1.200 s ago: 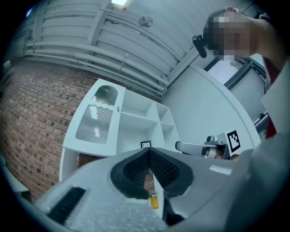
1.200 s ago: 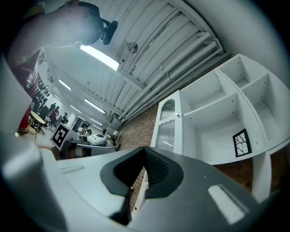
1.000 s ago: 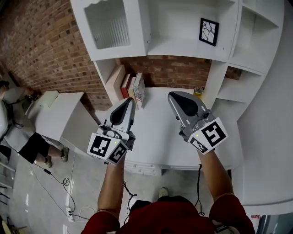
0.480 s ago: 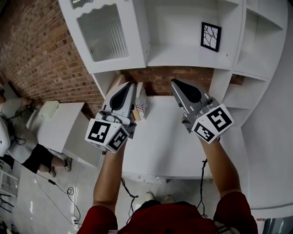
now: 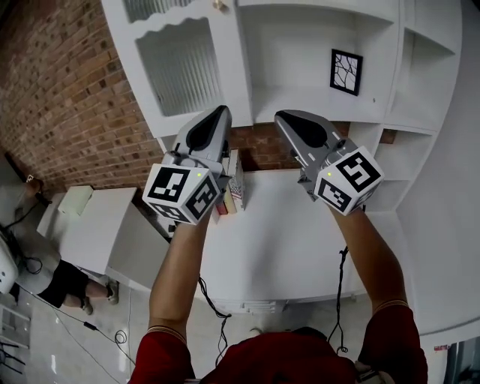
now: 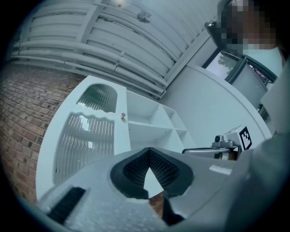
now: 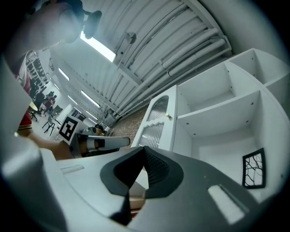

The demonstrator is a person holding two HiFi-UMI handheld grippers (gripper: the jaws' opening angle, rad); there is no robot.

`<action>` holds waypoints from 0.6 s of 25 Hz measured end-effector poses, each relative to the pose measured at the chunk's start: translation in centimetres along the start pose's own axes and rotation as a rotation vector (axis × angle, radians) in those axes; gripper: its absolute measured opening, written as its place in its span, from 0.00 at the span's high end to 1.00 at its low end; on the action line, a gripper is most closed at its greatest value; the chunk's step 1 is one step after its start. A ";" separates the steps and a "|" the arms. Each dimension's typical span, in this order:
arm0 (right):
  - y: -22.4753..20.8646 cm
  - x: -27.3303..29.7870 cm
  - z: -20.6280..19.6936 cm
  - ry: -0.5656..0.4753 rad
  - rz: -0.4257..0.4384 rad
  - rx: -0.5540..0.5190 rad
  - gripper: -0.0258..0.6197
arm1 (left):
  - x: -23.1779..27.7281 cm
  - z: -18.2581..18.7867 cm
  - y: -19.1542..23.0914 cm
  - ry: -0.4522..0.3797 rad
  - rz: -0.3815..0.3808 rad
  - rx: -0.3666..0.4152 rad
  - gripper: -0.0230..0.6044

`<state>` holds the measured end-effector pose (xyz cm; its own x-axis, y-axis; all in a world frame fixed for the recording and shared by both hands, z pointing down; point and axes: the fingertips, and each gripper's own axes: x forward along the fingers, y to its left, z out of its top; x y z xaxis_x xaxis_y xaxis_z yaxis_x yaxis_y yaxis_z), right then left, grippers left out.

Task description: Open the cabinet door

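Observation:
The white cabinet door (image 5: pixel 184 67) has ribbed glass panels and a small round knob (image 5: pixel 219 5) at its right edge; it looks closed. My left gripper (image 5: pixel 222 111) is shut and empty, and it points up at the door's lower right corner, well below the knob. My right gripper (image 5: pixel 279 116) sits beside it, also shut and empty, below the open shelves. In the left gripper view the door (image 6: pixel 90 136) and knob (image 6: pixel 122 116) lie ahead of the shut jaws (image 6: pixel 148 152). The right gripper view shows the knob (image 7: pixel 170 116) beyond its shut jaws (image 7: pixel 144 149).
A framed black-and-white picture (image 5: pixel 344 71) stands on the open shelf to the door's right. Books (image 5: pixel 232 187) lean on the white desk (image 5: pixel 285 247) below. A brick wall (image 5: pixel 67 97) runs along the left, with a low white table (image 5: pixel 97 217) and a person (image 5: pixel 45 281) beside it.
Both grippers have risen from over the desk towards the cabinet, side by side and still shut. The door's knob has come into view at the top.

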<state>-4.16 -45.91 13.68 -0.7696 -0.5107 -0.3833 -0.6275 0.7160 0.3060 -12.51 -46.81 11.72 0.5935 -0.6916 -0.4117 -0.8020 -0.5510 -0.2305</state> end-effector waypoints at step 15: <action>-5.2 3.6 2.7 -0.014 -0.008 -0.008 0.94 | 7.8 5.6 5.6 -0.035 0.041 0.106 0.96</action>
<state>-3.34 -50.19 8.38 -0.7631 -0.5092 -0.3980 -0.6343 0.7082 0.3100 -12.78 -52.65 2.31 0.5589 -0.6950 -0.4524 -0.8293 -0.4690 -0.3039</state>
